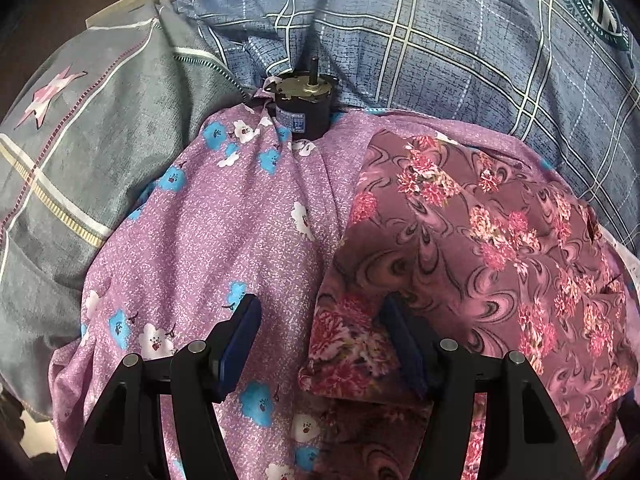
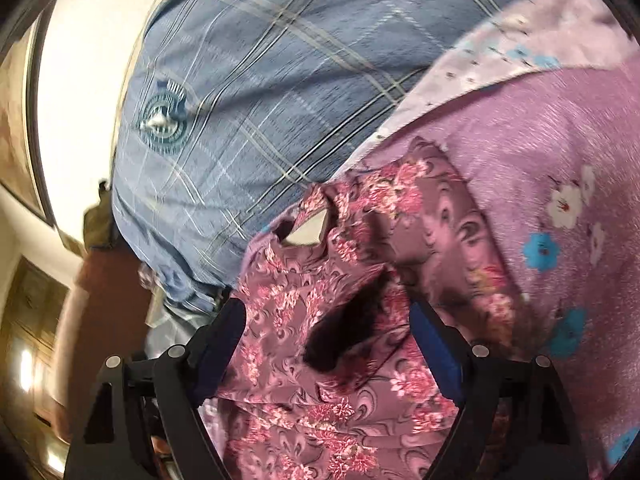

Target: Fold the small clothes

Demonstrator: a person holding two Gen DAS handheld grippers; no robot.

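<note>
A small maroon garment [image 1: 460, 240] with pink flowers lies spread on a purple flowered cloth [image 1: 240, 240]. My left gripper [image 1: 322, 336] hangs open just above them. Its left finger is over the purple cloth, its right finger at the garment's left edge. In the right wrist view the same maroon garment [image 2: 340, 380] is bunched up, with a dark fold and a small opening in it. My right gripper [image 2: 330, 324] stands wide open around this bunch, and the pads do not squeeze it. The purple cloth [image 2: 560, 140] runs off to the right.
A black cylindrical motor [image 1: 302, 104] with a metal shaft stands at the purple cloth's far edge. Behind it lies a blue plaid bedcover [image 1: 440, 40], [image 2: 260, 80]. A grey quilt [image 1: 100, 120] with a pink star is at the left. Wooden furniture [image 2: 28, 320] shows beyond the bed's edge.
</note>
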